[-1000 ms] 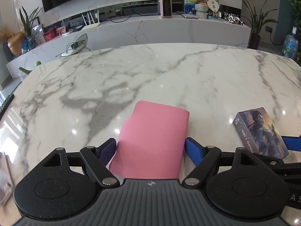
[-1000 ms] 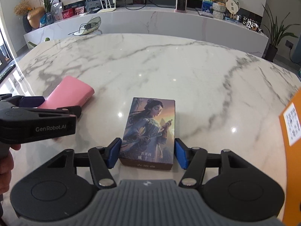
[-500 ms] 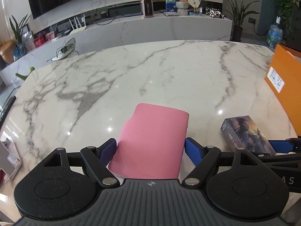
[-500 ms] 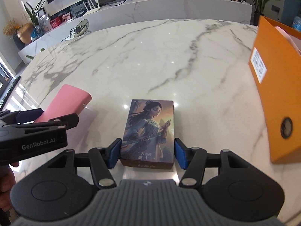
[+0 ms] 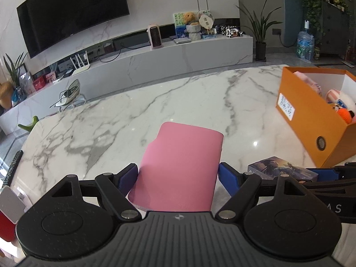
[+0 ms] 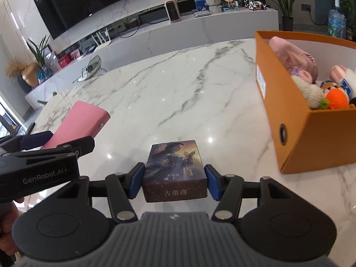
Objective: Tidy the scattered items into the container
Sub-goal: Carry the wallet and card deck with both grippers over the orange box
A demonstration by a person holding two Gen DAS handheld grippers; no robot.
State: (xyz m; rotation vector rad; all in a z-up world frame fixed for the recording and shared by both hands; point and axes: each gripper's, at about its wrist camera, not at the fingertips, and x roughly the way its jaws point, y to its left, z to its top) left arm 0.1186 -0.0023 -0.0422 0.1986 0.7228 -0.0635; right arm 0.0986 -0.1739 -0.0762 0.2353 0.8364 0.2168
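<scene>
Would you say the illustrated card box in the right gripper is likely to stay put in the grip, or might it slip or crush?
The illustrated card box looks rigid, with crisp flat sides, so it probably won't flop. The right gripper holds its parallel sides squarely, so twisting seems unlikely. Its glossy print may be somewhat slippery.

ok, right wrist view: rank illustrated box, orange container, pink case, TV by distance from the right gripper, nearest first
1. illustrated box: between the right gripper fingers.
2. pink case: to the left, held in the left gripper.
3. orange container: to the right on the table; near corner about as close as the case, too close to call.
4. TV: on the far wall.
</scene>
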